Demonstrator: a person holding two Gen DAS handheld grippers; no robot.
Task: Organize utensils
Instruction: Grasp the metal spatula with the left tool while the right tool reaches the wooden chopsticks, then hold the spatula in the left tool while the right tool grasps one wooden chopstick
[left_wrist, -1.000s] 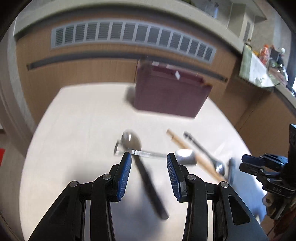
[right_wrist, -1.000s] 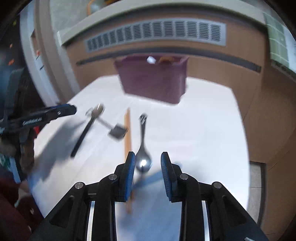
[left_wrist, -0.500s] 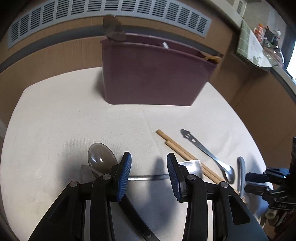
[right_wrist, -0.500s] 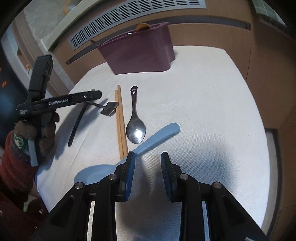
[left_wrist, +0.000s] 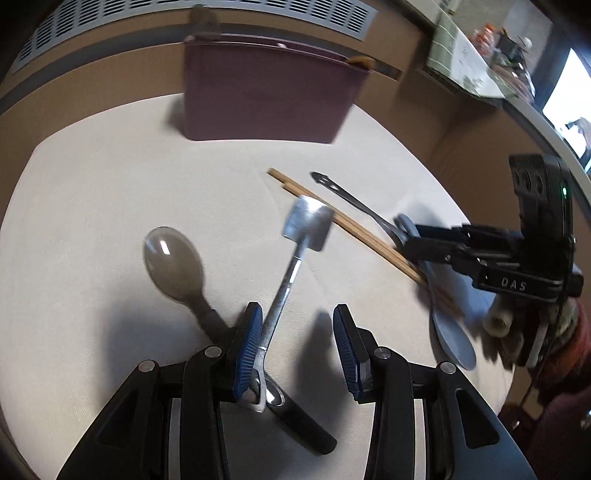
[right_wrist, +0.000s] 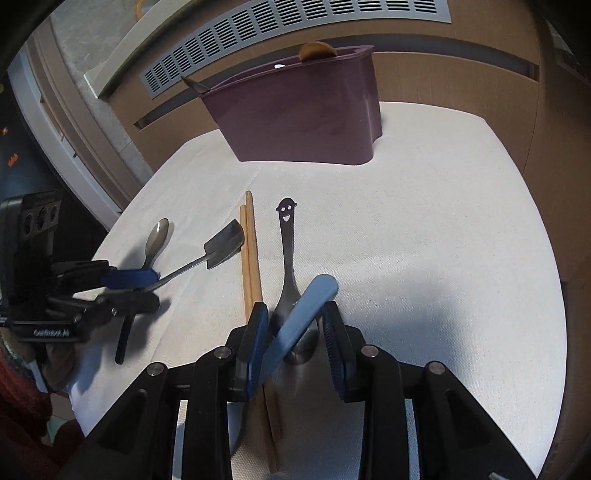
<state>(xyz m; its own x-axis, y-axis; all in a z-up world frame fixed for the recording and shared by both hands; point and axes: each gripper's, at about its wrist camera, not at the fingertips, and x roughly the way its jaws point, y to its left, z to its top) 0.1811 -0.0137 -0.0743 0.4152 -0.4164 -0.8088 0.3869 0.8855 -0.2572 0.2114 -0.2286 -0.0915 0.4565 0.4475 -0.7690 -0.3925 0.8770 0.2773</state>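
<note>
A: What do our left tongs (left_wrist: 297, 347) have?

B: They stand wide apart over the white tabletop (left_wrist: 92, 206). The thin metal handle of the small flat spatula (left_wrist: 308, 226) runs up along the inner face of the left finger (left_wrist: 248, 347), blade raised off the cloth. We cannot tell whether it rests on that pad or merely crosses it; the other finger is well clear of it.

A: And under them?

B: The black-handled spoon (left_wrist: 173, 254), bowl up, lying on the cloth.

A: Our right tongs (right_wrist: 297, 339)?

B: Their jaws have just been widening. The blue spoon's (right_wrist: 299, 325) handle slants between them, touching the left pad, with a gap at the right one, so they are not clamped on it.

A: What else do we see?

B: The wooden chopsticks (right_wrist: 248, 251) and the smiley-handled steel spoon (right_wrist: 287, 251) lie side by side just ahead. The maroon utensil holder (right_wrist: 303, 110) stands at the far edge with a few things already inside.
</note>
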